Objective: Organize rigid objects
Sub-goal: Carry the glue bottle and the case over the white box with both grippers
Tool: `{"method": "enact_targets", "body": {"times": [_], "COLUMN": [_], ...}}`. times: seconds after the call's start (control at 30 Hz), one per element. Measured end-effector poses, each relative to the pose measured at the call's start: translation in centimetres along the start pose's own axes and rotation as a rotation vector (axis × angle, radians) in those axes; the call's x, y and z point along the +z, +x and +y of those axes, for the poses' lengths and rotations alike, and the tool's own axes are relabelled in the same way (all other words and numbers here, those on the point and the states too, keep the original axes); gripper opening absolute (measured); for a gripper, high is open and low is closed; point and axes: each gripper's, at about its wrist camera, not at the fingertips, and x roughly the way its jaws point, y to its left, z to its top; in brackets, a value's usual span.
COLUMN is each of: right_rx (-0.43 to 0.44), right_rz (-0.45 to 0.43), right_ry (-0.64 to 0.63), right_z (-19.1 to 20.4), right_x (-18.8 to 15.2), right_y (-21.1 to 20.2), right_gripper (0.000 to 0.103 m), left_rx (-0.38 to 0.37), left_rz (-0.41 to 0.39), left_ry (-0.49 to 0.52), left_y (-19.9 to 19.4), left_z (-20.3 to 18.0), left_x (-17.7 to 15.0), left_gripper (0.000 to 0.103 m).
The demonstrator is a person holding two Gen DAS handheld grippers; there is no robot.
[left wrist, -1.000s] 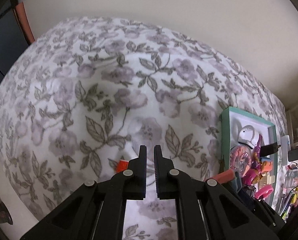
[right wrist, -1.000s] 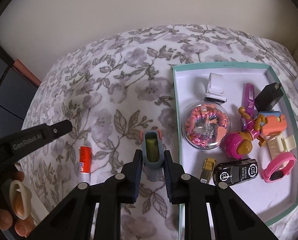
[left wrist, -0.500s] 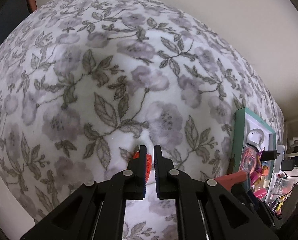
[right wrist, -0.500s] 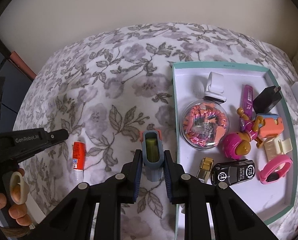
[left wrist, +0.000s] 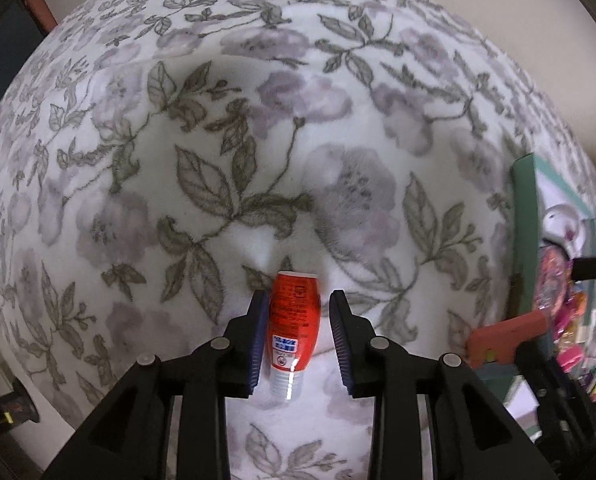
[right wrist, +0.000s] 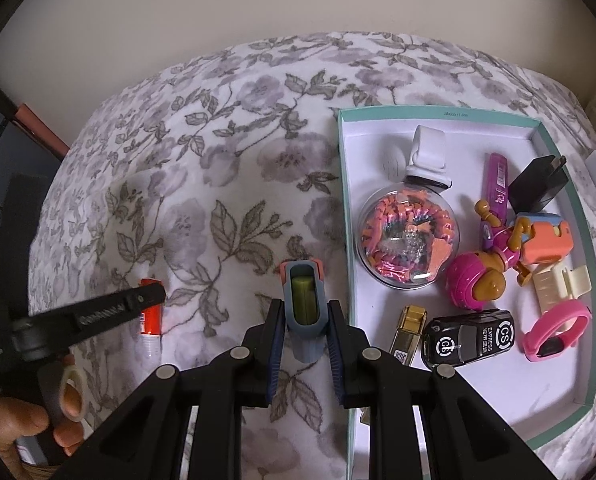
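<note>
A red tube with a clear cap [left wrist: 294, 320] lies on the floral blanket [left wrist: 202, 160]. My left gripper [left wrist: 298, 298] points straight down over it. Its jaws are opening with the tube between them, and the right pad stands clear of it. The right wrist view shows the same tube [right wrist: 152, 316] partly behind the left gripper's finger [right wrist: 110, 310]. My right gripper [right wrist: 305, 306] is shut on a grey-blue holder with a coral end and green insert [right wrist: 302, 300], held just left of the teal-rimmed white tray [right wrist: 437, 114].
The tray holds a clear round case of coloured bits [right wrist: 407, 236], a black toy car [right wrist: 469, 338], a pink wristband [right wrist: 557, 332], a black charger [right wrist: 537, 186] and several other small items. A hand [right wrist: 14, 424] grips the left tool. A wall lies beyond the blanket.
The left gripper has come down over the red tube and its jaws have parted around it. The right gripper has stayed in place, still shut on the holder.
</note>
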Motion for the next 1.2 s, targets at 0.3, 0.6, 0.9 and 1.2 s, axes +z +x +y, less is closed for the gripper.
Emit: {"method": "enact_targets", "body": {"times": [0.3, 0.6, 0.9, 1.2], "right_rx": [-0.004, -0.012, 0.000, -0.084], "right_rz": [0.000, 0.003, -0.049, -0.155], "right_ry": [-0.003, -0.016, -0.029, -0.020], "right_z": [0.1, 0.4, 0.6, -1.5], "right_x": [0.0, -0.1, 0.1, 0.3], "right_y": [0.0, 0.0, -2.3, -7.5], "right_gripper": [0.022, 0.022, 0.022, 0.022], "left_rx": [0.044, -0.011, -0.070, -0.176], "left_rz": [0.002, -0.017, -0.142, -0.255], "left_ry": [0.051, 0.051, 0.048, 0.148], "left_y": [1.4, -0.3, -5.4, -9.6], "left_z": [-1.2, -1.1, -1.2, -5.3], "left_x": [-0.3, -0.1, 0.4, -1.2], "left_gripper": [0.029, 0.029, 0.029, 0.029]}}
